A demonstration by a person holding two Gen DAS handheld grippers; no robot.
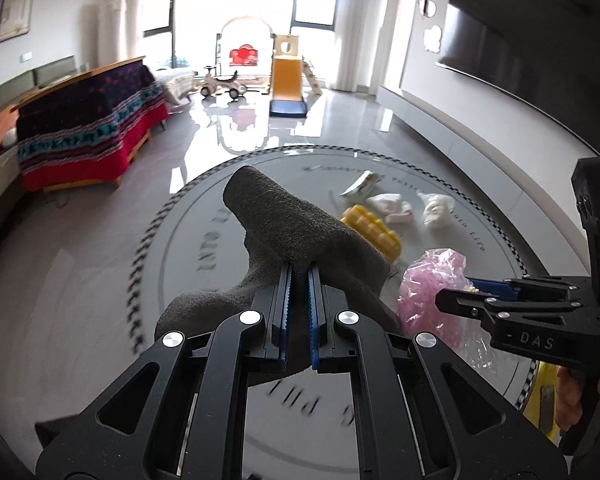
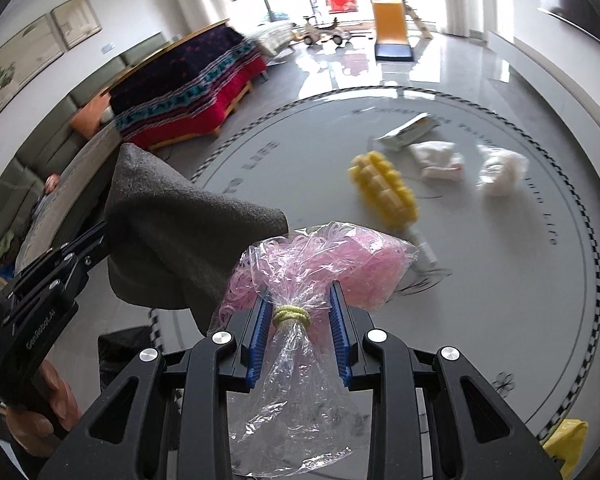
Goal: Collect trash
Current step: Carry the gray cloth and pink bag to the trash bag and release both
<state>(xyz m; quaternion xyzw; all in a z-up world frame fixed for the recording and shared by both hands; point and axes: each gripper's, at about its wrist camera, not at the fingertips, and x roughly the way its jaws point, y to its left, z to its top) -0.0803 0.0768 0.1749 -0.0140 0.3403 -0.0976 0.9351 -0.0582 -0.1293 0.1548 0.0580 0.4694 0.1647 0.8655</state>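
My left gripper [image 1: 299, 276] is shut on a dark grey cloth [image 1: 300, 220] and holds it above the round white table [image 1: 204, 240]; the cloth also shows in the right wrist view [image 2: 172, 232]. My right gripper [image 2: 300, 300] is shut on a clear plastic bag of pink bits [image 2: 319, 260], pinching its neck near a yellow tie [image 2: 291, 315]; the bag also shows in the left wrist view [image 1: 431, 280]. On the table lie a yellow toy corn [image 2: 383, 188], a white wrapper [image 2: 407, 130] and two white crumpled wads [image 2: 437, 158] [image 2: 501, 170].
A sofa draped in a red and dark blanket [image 1: 92, 128] stands left of the table. A yellow slide [image 1: 288, 80] and ride-on toys [image 1: 220, 84] are at the far window. A yellow item [image 2: 565, 440] shows beyond the table's near right edge. A TV [image 1: 519, 40] hangs at right.
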